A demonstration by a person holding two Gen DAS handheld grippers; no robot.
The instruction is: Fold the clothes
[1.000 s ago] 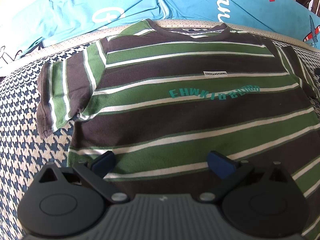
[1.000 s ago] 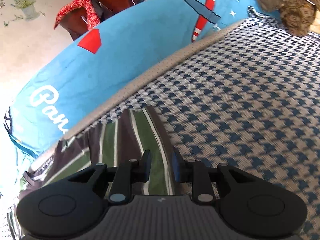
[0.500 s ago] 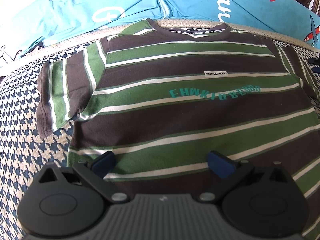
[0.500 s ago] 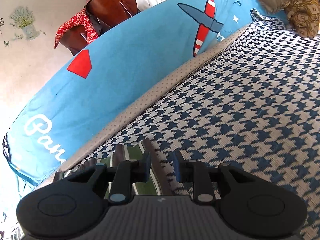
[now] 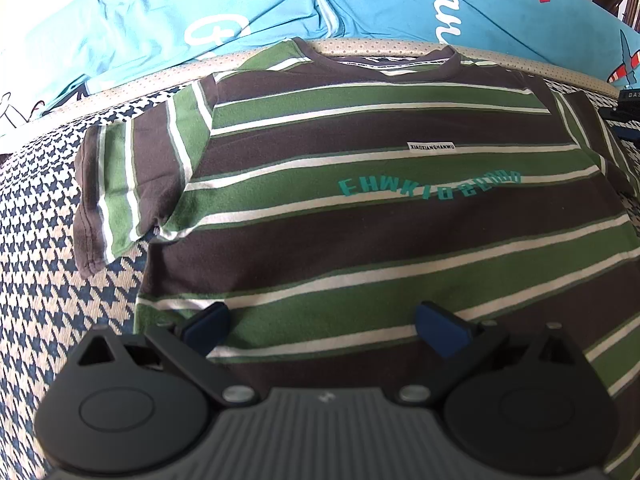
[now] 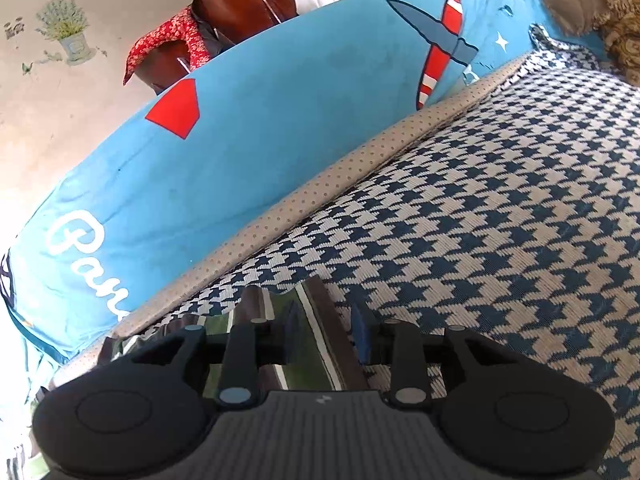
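Since a second ago, lowered over the sleeve [image 6: 316,320] at three o'clock of the striped T-shirt [image 5: 360,208] spread flat on the houndstooth cover [image 6: 500,240]: right gripper [image 6: 324,322] opening, nothing pinched, left gripper [image 5: 320,320] wide apart over the hem; probably first fold, next calling for a pinch on the sleeve edge.

Around my work surface

I see a blue-and-cream houndstooth woven cover [image 6: 500,240] spread under everything, edged by a beige dotted fabric border [image 6: 320,196]. Behind it lie bright blue pillows with white script lettering [image 5: 460,4], a red house shape [image 6: 176,110] and a red-and-white striped aeroplane print [image 6: 440,44]. Beyond them stands a brown wooden chair [image 6: 240,4] draped with a red floral cloth [image 6: 168,40], against a wall bearing a lavender-pot sticker [image 6: 66,30].
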